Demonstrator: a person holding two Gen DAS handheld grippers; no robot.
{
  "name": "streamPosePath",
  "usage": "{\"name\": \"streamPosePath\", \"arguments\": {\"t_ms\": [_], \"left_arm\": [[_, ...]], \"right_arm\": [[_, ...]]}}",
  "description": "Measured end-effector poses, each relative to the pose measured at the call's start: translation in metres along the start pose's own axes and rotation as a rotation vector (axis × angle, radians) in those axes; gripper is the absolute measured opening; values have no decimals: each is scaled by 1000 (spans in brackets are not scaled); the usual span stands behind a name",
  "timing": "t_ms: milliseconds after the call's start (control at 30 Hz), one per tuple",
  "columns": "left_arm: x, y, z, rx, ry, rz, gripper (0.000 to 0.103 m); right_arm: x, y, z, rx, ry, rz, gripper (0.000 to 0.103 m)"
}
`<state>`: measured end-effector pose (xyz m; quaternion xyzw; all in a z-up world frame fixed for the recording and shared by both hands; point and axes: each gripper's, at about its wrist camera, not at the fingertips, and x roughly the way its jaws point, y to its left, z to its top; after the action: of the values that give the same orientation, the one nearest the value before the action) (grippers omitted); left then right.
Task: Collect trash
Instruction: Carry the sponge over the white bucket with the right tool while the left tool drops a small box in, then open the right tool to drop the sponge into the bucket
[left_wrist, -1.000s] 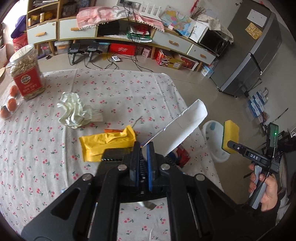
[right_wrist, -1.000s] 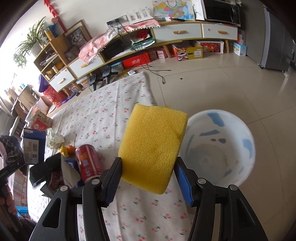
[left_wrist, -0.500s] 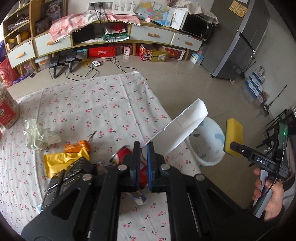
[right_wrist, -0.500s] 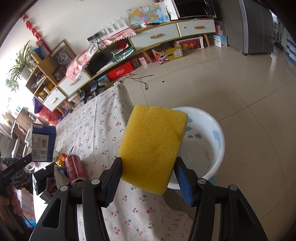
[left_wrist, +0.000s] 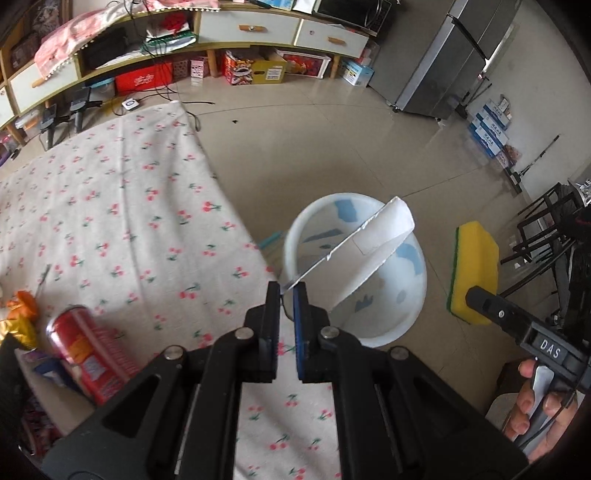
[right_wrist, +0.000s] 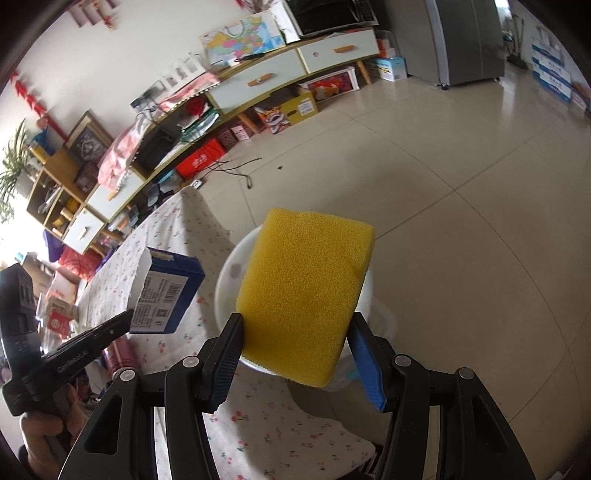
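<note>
Left gripper (left_wrist: 287, 295) is pinched on one end of a flattened carton (left_wrist: 354, 260), and my right gripper (right_wrist: 295, 336) is clamped on the sides of a yellow sponge (right_wrist: 304, 295). Both loads hang beside a white bin (left_wrist: 325, 332) that stands on the floor just off the edge of the cherry-print table (left_wrist: 122, 206).

From the left wrist view, the carton's long axis runs away from my fingers, up and to the right, with its free end lying across the bin's mouth. My left gripper looks the nearer to a drop. From the same view, the sponge sits to the right of the bin's rim, so I judge it needs to travel further left first.

A second ago the carton pointed over the table and the bin was mostly hidden behind it; now it has swung out over the bin. A red can (left_wrist: 86, 354) and an orange wrapper (left_wrist: 22, 306) remain on the table.
</note>
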<state>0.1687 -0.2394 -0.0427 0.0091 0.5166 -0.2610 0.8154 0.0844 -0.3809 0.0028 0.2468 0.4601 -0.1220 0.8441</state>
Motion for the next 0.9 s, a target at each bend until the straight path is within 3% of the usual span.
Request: {"name": "streamPosePath", "arguments": {"t_ms": [133,300,400,467,567,800,900], "left_arm": [[13,-12,5,-10,7,-37,8],[22,-14,6,-53,14,-87,16],[22,-17,3,-51,13,-89,32],[20,-16,2,-55,12,-84,36],[16,-12,3,-54,16,-69,42],[-8,0,-5,-14,-27,30,77],[-20,8,-8,4,-36,88,81]], "right_arm": [[1,-15,1,25,5,-9,58],[1,-21,4,36,7,-6,58],[3,-20,5,35,11,-2,58],[4,-21,7,30,15,0,58],[6,-19,6,24,23,-2,58],[16,-10,6,2,51,-14,58],[23,-5,7,-5,66,-11,59]]}}
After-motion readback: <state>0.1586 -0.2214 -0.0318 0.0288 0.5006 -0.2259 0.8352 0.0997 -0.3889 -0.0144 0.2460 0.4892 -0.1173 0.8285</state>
